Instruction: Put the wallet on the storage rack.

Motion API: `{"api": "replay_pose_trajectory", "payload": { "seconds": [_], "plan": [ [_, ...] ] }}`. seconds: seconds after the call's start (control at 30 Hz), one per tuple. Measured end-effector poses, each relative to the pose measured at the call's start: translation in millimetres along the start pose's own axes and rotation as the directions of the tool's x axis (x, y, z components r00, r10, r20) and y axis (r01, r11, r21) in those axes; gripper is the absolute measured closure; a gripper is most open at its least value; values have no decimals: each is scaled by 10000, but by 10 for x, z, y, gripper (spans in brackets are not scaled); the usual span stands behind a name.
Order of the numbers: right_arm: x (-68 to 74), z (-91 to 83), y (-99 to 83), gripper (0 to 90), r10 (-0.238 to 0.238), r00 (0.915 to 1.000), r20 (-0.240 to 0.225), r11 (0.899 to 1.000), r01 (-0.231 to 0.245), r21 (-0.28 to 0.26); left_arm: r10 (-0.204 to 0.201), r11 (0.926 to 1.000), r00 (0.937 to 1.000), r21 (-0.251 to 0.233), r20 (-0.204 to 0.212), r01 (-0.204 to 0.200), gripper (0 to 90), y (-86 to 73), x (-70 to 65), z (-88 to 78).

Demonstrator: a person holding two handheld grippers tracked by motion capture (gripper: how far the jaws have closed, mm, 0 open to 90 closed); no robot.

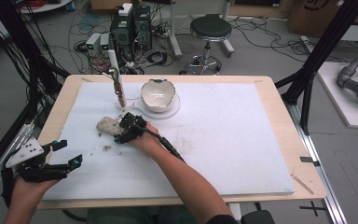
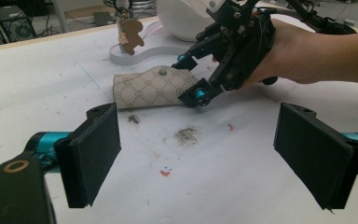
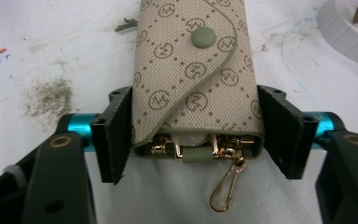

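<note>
1. The key case lies flat on the white tabletop, just in front of the bowl and its stand, nearer the person
2. The right gripper straddles the case's open end, a finger along each long side; whether they already pinch it or just bracket it, I cannot tell
3. The case's long axis runs straight away from the right fingers, snap button beyond them, gold clips and a hook hanging out at the near end
4. The left gripper hangs released and empty, well off from the bowl toward the tabletop's near left edge, fingers wide and facing the case
5. The right hand is much the nearer; closing across the short width looks like the coming move
</note>
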State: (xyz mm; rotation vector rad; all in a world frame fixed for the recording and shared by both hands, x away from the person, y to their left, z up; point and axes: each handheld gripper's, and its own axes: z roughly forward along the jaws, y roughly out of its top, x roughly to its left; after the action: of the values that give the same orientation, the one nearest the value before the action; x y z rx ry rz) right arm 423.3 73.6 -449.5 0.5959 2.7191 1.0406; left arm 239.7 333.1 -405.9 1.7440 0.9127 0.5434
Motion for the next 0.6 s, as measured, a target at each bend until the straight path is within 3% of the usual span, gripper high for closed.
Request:
{"api": "replay_pose_trajectory", "payload": {
  "seconds": [0.03, 0.23, 0.27, 0.4, 0.53, 0.6],
  "plan": [
    [-5, -1, 5, 355, -194, 9998, 35, 9998, 194, -49, 0, 10000, 10000, 0, 0, 0, 146, 0, 0, 0],
    [29, -76, 17, 370, -309, 9993, 224, 9995, 308, 51, 105, 9999, 9999, 85, -18, -105, 146, -9, 7, 16],
    [42, -114, 16, 371, -174, 9997, 159, 9998, 173, 4, 105, 9999, 9999, 85, -18, -105, 146, -9, 7, 16],
    [29, -288, 43, 371, -463, 9987, 220, 9982, 472, -379, 133, 9998, 9999, 118, 10, -134, 147, -2, 9, 34],
    [10, -443, 58, 372, -458, 9986, 263, 9968, 474, -650, 150, 9998, 9999, 125, 16, -150, 146, 0, 7, 35],
    [-26, -605, 65, 372, -514, 9981, 345, 9941, 544, -933, 135, 9999, 9999, 101, 25, -136, 147, 5, 8, 48]
  ]
}}
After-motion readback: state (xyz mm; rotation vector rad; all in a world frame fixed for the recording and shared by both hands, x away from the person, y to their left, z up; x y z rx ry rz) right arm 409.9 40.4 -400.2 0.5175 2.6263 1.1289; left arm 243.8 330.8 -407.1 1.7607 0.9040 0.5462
